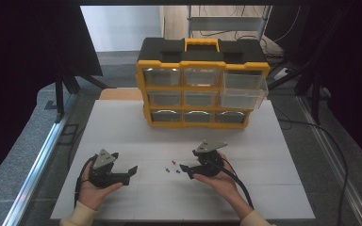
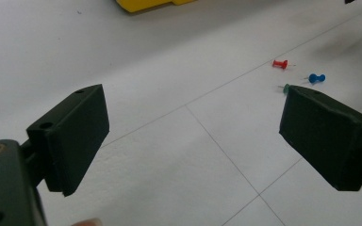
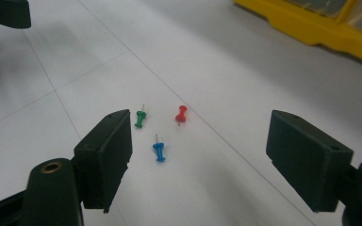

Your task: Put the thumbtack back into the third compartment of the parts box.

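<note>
White tabletop, yellow-and-black drawer organizer at the back, two right-hand drawers pulled out. Both grippers, left and right, rest low, fingers spread wide, holding nothing. Between them lie three pushpins: red, blue, green, closest to the right gripper.

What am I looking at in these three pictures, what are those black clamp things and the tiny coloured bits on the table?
A person sits at a white table and holds a hand-operated gripper in each hand: the left gripper and the right gripper. Each has two black jaws, standing wide open and holding nothing. The high view looks down from above the person. The other two pictures come from small cameras riding on the grippers, looking along their jaws. Between the grippers lie three push pins: a red pin, a blue pin and a green pin. At the back stands a yellow and black drawer cabinet, with two drawers on its right side pulled out.
</note>
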